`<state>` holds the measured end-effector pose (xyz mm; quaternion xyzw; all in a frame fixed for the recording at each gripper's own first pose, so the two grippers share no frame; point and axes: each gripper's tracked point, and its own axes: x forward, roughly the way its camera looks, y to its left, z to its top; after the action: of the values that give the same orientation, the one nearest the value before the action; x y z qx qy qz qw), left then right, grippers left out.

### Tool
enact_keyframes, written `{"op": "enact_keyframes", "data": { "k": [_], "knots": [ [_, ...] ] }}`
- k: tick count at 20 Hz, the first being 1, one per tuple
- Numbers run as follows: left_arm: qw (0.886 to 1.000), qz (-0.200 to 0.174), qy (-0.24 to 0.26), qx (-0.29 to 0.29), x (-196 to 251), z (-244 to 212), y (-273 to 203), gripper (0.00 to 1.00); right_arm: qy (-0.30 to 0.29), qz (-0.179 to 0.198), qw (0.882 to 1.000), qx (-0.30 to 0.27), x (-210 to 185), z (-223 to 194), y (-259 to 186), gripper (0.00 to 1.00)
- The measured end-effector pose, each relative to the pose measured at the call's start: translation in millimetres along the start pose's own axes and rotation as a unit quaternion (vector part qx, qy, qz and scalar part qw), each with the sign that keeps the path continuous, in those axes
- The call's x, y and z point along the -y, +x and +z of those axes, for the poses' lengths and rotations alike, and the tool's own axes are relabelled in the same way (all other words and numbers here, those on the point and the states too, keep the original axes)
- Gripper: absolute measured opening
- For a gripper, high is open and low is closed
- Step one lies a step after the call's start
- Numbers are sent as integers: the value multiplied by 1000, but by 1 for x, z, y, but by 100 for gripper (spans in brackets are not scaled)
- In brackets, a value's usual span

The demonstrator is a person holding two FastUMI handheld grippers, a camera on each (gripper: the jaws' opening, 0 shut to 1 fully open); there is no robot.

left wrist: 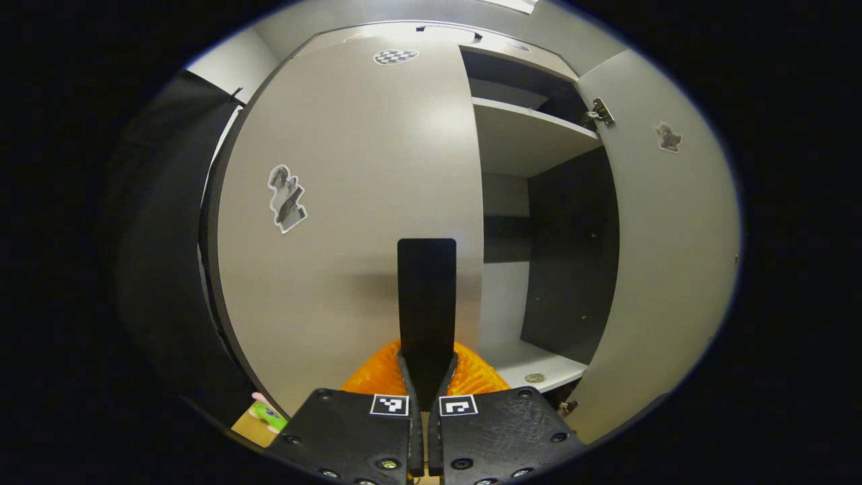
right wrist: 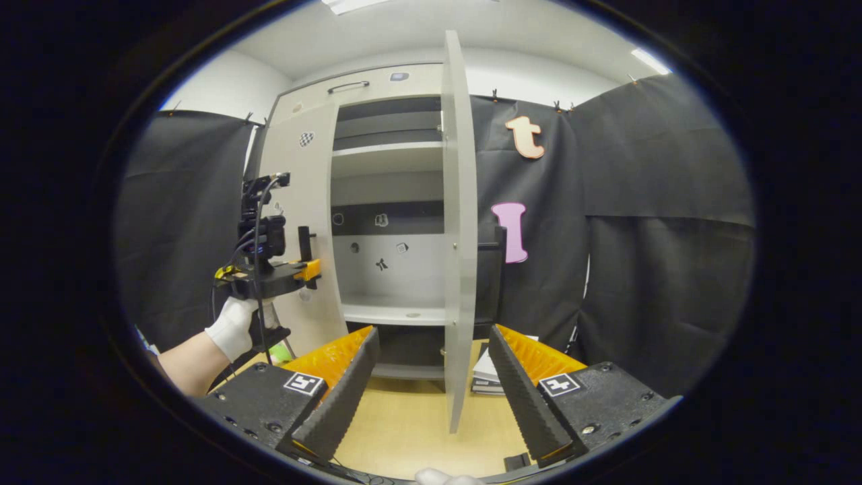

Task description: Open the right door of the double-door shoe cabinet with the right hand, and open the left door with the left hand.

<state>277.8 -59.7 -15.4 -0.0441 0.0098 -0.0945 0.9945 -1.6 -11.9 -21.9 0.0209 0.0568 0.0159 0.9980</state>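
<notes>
Already the right door [right wrist: 459,222] is standing wide open, seen edge-on in the right gripper view, swung out from the cabinet [right wrist: 387,84] and hanging over the tabletop [right wrist: 411,424]. The right tool [right wrist: 431,377] is sitting released, its two fingers [right wrist: 343,391] spread well apart with the door's lower edge showing between them but not touching either one. Behind the open door the shelves [right wrist: 387,151] are lying exposed. The left door [right wrist: 303,222] is facing forward, still closed or very nearly so, with a checkered marker [right wrist: 306,139] near its top. In the same view the left tool [right wrist: 304,250] is hovering right at the left door's free edge, held by a gloved hand [right wrist: 236,327]. In the left gripper view the left tool [left wrist: 427,303] is looking clenched, its fingers [left wrist: 427,283] pressed together into one upright strip in front of the left door [left wrist: 350,222], just beside that door's free edge; whether they are pinching the edge cannot be told. A sticker [left wrist: 287,199] is clinging to the door's face, and the right door [left wrist: 667,256] is angling outward at the far side. A stack of papers [right wrist: 486,377] is resting on the tabletop behind the right door.
</notes>
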Motion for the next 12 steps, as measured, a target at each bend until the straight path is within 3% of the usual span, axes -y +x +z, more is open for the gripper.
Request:
{"op": "enact_keyframes", "data": {
  "k": [5, 12],
  "knots": [
    [1000, -18, 0, 1, -5, 0, -21, 2, 2, 19, 1000, -10, -25, -6, -10, 100],
    [1000, -14, -5, 0, -18, -1, -43, 2, 1, 39, 999, -15, -51, -13, -14, 100]
  ]
}}
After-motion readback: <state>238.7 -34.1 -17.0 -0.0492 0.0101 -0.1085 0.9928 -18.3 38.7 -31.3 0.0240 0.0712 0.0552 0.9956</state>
